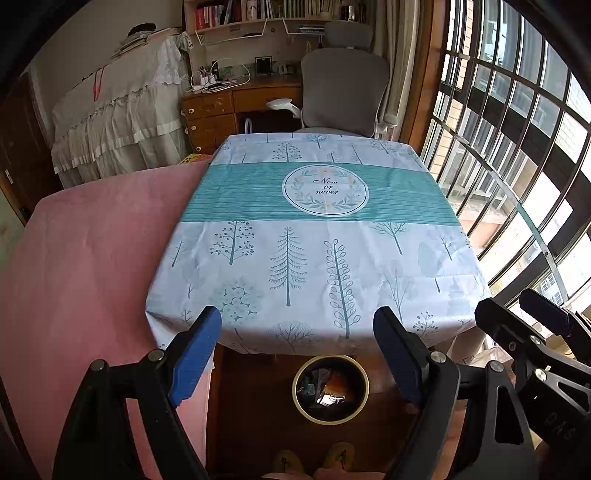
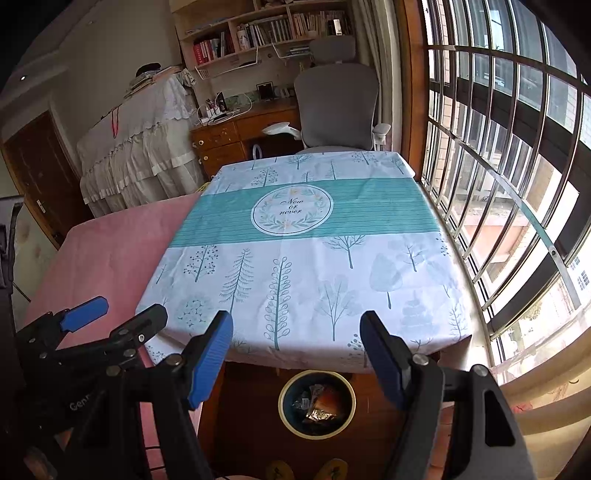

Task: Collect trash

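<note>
Bright study-bedroom, lit through a tall barred window (image 1: 517,155) along the right. Against the far wall, wooden bookshelves packed with books (image 2: 266,33), beneath them a brown wooden desk with drawers (image 1: 221,110) and a grey high-backed office chair (image 1: 343,88) pushed up to it. Further left, a bulky shape draped in cream ruffled cloth (image 1: 118,122). Closer in, a table under a white and teal tree-print tablecloth (image 1: 314,236), marked "Now or never" in a round wreath at its middle; a pink cloth-covered surface (image 1: 92,251) butting against its left side. On the dark wooden floor just in front of the table's near edge, a round dark waste bin with a pale yellow rim (image 1: 330,389), upright, holding crumpled wrappers and shiny foil scraps (image 2: 317,404). At the very bottom, two yellow slippers (image 1: 314,461) peeking in.

Left gripper (image 1: 301,354) held wide apart, nothing between its blue-padded fingers, poised above the bin. Right gripper (image 2: 295,360) likewise spread wide and holding nothing, just beside the left one, also above the bin.
</note>
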Available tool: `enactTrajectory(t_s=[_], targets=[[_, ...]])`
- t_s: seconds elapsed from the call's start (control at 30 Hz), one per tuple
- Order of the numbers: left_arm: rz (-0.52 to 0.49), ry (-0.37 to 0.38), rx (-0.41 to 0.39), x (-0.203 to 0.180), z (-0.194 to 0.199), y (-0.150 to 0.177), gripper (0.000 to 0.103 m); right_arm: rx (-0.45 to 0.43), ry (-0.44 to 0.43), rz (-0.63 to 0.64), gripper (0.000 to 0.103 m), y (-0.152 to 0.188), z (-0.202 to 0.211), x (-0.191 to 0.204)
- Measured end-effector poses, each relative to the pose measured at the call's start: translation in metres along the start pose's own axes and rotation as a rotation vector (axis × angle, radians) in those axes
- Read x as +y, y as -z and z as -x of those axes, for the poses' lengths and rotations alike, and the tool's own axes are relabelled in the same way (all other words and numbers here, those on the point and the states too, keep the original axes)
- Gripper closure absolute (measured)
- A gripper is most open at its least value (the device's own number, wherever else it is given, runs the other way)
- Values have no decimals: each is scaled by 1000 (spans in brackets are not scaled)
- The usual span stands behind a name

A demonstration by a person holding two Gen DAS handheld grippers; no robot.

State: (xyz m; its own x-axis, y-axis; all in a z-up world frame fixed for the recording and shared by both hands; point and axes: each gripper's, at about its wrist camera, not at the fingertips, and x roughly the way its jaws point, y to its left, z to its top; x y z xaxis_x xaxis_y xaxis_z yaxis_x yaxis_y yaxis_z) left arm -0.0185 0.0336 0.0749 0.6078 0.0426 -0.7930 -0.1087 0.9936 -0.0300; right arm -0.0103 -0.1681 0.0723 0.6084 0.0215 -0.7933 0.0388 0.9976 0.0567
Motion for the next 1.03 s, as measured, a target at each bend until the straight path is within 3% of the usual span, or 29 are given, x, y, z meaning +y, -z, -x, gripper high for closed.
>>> enactTrajectory(t_s=[1.03], targets=[[14,-60,47,-42,-11,8,20,43,-59,-1,31,-3,-10,-33]])
